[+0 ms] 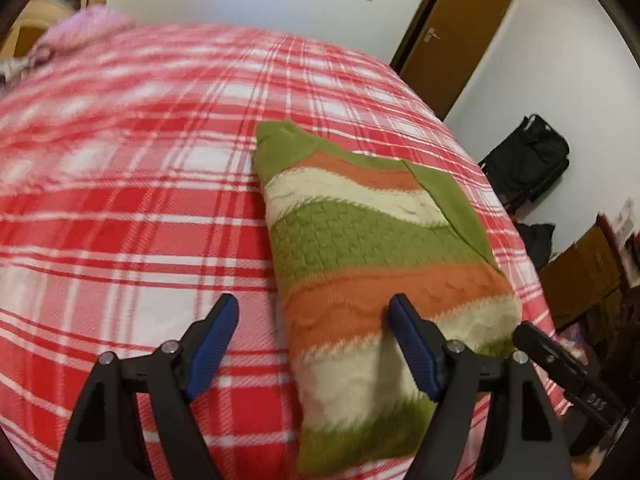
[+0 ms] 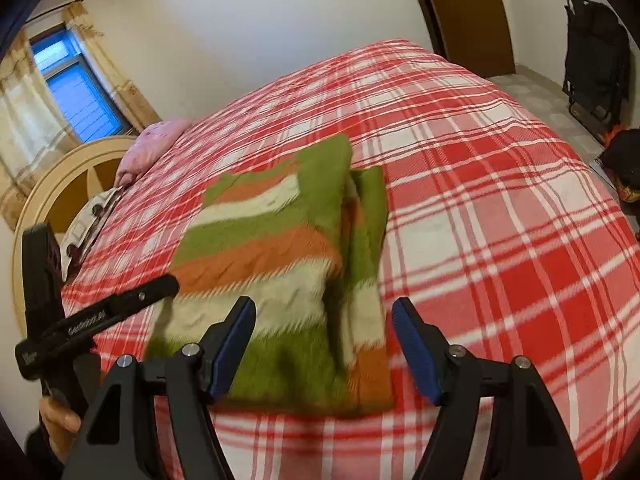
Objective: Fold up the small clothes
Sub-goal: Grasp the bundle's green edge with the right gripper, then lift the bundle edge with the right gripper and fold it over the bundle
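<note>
A small knitted sweater [image 1: 372,264] with green, orange and cream stripes lies folded on the red and white plaid bedspread [image 1: 140,208]. It also shows in the right wrist view [image 2: 280,264], with a folded layer on top and an edge along its right side. My left gripper [image 1: 314,308] is open and empty, its right finger over the sweater's near part. My right gripper [image 2: 324,312] is open and empty above the sweater's near edge. The left gripper's body [image 2: 100,312] shows at the left of the right wrist view.
A pink pillow [image 2: 152,144] and a cream headboard [image 2: 60,184] stand at the bed's far left. A brown door [image 1: 452,32] is behind the bed. A black bag [image 1: 528,160] and dark furniture [image 1: 580,276] stand on the right.
</note>
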### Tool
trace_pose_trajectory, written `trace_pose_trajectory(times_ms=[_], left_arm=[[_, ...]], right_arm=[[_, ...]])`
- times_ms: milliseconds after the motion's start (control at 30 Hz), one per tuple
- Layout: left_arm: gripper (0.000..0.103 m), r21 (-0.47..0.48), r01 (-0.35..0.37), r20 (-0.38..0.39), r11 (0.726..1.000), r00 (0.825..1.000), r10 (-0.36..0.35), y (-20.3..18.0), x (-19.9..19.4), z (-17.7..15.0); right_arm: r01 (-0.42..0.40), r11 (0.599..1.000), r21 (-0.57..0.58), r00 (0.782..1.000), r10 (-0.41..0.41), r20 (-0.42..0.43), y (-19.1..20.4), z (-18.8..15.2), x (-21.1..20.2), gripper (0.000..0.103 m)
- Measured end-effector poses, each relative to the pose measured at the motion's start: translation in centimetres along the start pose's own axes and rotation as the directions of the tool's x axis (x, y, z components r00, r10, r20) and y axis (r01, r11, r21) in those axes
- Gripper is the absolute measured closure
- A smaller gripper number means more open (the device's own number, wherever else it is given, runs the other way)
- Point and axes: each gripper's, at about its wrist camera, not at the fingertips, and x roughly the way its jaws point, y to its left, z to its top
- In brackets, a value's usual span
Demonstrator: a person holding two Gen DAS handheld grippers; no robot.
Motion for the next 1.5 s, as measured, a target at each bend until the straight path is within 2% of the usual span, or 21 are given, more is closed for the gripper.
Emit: trace_pose_trajectory(times_ms=[67, 167, 300, 367, 400, 600, 767, 833, 867, 967, 1033, 1133, 1300, 1400, 1500], left_arm=[[0.024, -0.063, 0.057, -0.042, 0.996, 0.997, -0.059, 0.5, 1.2, 0.4], [0.029, -0.117, 0.088, -0.073, 0.989, 0.993, -0.096, 0.9, 2.2, 0.4], [0.028, -0.128, 0.099, -0.088, 0.987, 0.99, -0.111, 0.7, 3.5, 0.3], [0.027, -0.145, 0.109, -0.099, 0.983, 0.987, -0.124, 0.8, 4.1, 0.3], [0.025, -0.148, 0.109, -0.101, 0.983, 0.987, -0.124, 0.7, 4.3, 0.3], [0.023, -0.104, 0.106, -0.081, 0.989, 0.99, -0.115, 0.4, 4.5, 0.0], [0.031, -0.075, 0.071, -0.066, 0.995, 0.995, -0.076, -0.3, 4.7, 0.2], [0.037, -0.064, 0.064, -0.06, 0.996, 0.996, -0.067, -0.5, 4.7, 0.3], [0.042, -0.058, 0.067, -0.057, 0.996, 0.996, -0.07, -0.5, 4.5, 0.3], [0.056, -0.005, 0.043, -0.039, 0.999, 0.998, -0.043, -1.1, 3.7, 0.3], [0.059, 0.036, 0.006, -0.016, 0.999, 1.0, -0.005, -1.8, 2.7, 0.1], [0.06, 0.1, -0.047, 0.03, 0.994, 0.999, 0.044, -2.7, 0.5, -0.6], [0.06, 0.142, -0.031, 0.021, 0.989, 0.999, 0.028, -2.3, -2.4, -2.8], [0.06, 0.179, -0.038, 0.001, 0.983, 0.999, 0.039, -3.5, -2.5, -3.2], [0.06, 0.202, -0.016, 0.02, 0.979, 1.0, 0.012, -4.9, -3.4, -3.4]], right_arm=[[0.005, 1.0, 0.004, 1.0, -0.005, -0.002, -0.2, 0.6, 1.2, 0.032], [0.026, 1.0, 0.005, 1.0, -0.026, -0.01, -0.5, 0.9, 2.6, 0.032], [-0.047, 0.996, 0.072, 0.999, 0.048, -0.016, -1.3, 1.1, 4.4, 0.032], [-0.116, 0.987, 0.111, 0.993, 0.12, -0.024, -1.6, 0.9, 5.6, 0.032], [-0.139, 0.981, 0.136, 0.989, 0.143, -0.024, -1.9, 0.7, 6.3, 0.031], [-0.156, 0.983, 0.092, 0.987, 0.158, -0.026, -1.8, 0.9, 6.6, 0.031], [-0.112, 0.992, 0.066, 0.993, 0.114, -0.033, -0.9, 1.3, 7.4, 0.032], [-0.092, 0.996, 0.013, 0.995, 0.092, -0.039, 0.1, 1.1, 7.2, 0.05], [-0.1, 0.995, -0.006, 0.994, 0.1, -0.04, 0.8, 0.9, 6.9, 0.063], [-0.048, 0.996, -0.072, 0.999, 0.047, -0.021, 2.8, 0.5, 5.6, 0.071], [-0.052, 0.994, -0.092, 0.999, 0.052, -0.003, 4.0, 0.0, 4.0, 0.072], [-0.104, 0.992, -0.077, 0.994, 0.106, 0.025, 5.2, -1.4, 1.3, 0.073], [-0.132, 0.99, -0.051, 0.989, 0.135, 0.065, 6.3, -3.8, -2.4, 0.073], [-0.109, 0.992, -0.071, 0.989, 0.115, 0.09, 6.6, -4.2, -4.1, 0.073], [-0.096, 0.992, -0.076, 0.986, 0.105, 0.13, 6.0, -4.0, -6.0, 0.073]])
